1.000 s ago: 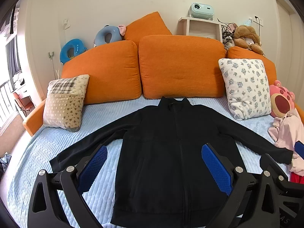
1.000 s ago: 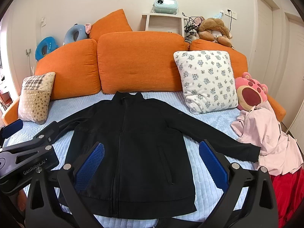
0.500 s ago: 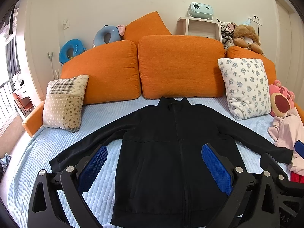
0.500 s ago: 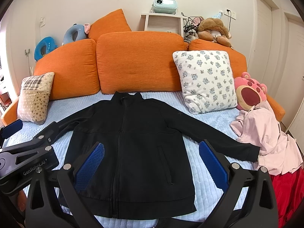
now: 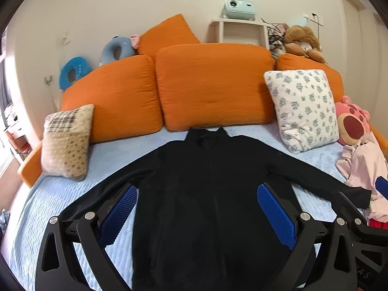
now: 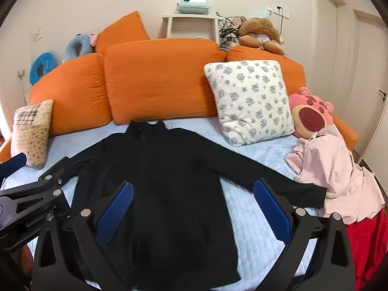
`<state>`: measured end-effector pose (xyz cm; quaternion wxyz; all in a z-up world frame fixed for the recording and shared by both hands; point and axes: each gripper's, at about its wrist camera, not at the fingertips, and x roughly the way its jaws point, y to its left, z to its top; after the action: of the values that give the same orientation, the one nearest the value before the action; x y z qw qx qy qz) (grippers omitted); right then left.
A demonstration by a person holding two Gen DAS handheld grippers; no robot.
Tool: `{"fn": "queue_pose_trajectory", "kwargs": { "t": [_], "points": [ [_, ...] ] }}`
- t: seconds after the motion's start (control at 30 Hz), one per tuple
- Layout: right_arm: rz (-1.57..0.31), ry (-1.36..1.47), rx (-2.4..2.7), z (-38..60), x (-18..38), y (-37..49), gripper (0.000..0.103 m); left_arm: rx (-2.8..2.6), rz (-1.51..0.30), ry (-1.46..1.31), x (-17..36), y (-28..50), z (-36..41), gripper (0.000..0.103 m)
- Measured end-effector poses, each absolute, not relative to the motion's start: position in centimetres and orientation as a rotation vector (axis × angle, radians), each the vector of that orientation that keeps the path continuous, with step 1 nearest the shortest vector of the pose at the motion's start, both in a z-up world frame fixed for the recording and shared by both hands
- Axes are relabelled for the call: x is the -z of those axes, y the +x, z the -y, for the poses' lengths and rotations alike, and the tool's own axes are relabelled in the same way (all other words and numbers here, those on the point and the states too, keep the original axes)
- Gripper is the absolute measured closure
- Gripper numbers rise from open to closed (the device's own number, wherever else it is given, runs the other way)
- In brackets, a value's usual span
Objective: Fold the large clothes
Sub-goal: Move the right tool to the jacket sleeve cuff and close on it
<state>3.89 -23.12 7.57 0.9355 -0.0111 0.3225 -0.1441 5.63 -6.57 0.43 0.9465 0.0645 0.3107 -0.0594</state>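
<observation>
Both views have edged closer — each hand-held gripper (image 5: 197,214) (image 6: 192,208) gapes wide, empty, above jacket (image 5: 208,194).

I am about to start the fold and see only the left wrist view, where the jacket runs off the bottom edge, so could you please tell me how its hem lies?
Observer: In the right wrist view the hem of the jacket lies flat on the bed, and its right corner is in plain sight.
Operator: Thank you. Could you also tell me where my left gripper sits relative to the left sleeve?
Observer: The left gripper is open, and seen from the side, one finger crosses the left sleeve. I cannot tell whether it touches the cloth.
</observation>
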Motion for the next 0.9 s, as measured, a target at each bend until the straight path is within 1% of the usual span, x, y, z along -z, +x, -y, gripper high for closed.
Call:
{"fn": "queue_pose_trajectory", "kwargs": {
  "t": [0.1, 0.17, 0.23, 0.27, 0.3, 0.33, 0.47, 0.53, 0.73, 0.9],
  "points": [
    [-0.660, -0.017, 0.320, 24.8, -7.4, 5.2, 0.005, 0.155, -0.628, 0.127, -0.1, 7.1, 8.1, 0.002],
    [-0.670, -0.010, 0.335, 25.9, -7.1, 5.9, 0.011, 0.179, -0.629, 0.137, 0.1, 8.1, 9.5, 0.004],
    [-0.686, 0.005, 0.357, 27.4, -6.6, 6.9, 0.020, 0.199, -0.638, 0.165, 0.6, 9.2, 11.1, 0.009],
    [-0.703, 0.012, 0.370, 28.3, -6.2, 7.5, 0.022, 0.207, -0.641, 0.172, 0.8, 9.6, 11.7, 0.011],
    [-0.714, 0.019, 0.376, 28.9, -5.9, 7.9, 0.023, 0.215, -0.648, 0.182, 1.1, 10.2, 12.5, 0.019],
    [-0.729, 0.030, 0.380, 29.9, -5.4, 8.3, 0.026, 0.227, -0.658, 0.185, 1.5, 10.9, 13.3, 0.025],
    [-0.754, 0.054, 0.421, 32.9, -4.2, 9.4, 0.027, 0.258, -0.678, 0.189, 2.8, 13.4, 16.1, 0.024],
    [-0.762, 0.061, 0.462, 34.8, -3.5, 9.8, 0.027, 0.261, -0.664, 0.204, 3.5, 14.3, 17.6, 0.010],
    [-0.776, 0.148, 0.619, 42.2, -1.6, 9.4, 0.027, 0.326, -0.675, 0.237, 5.8, 17.1, 22.3, 0.010],
    [-0.812, 0.241, 0.770, 49.0, 1.4, 8.2, 0.027, 0.374, -0.668, 0.280, 8.4, 19.4, 26.4, 0.009]
  ]
}}
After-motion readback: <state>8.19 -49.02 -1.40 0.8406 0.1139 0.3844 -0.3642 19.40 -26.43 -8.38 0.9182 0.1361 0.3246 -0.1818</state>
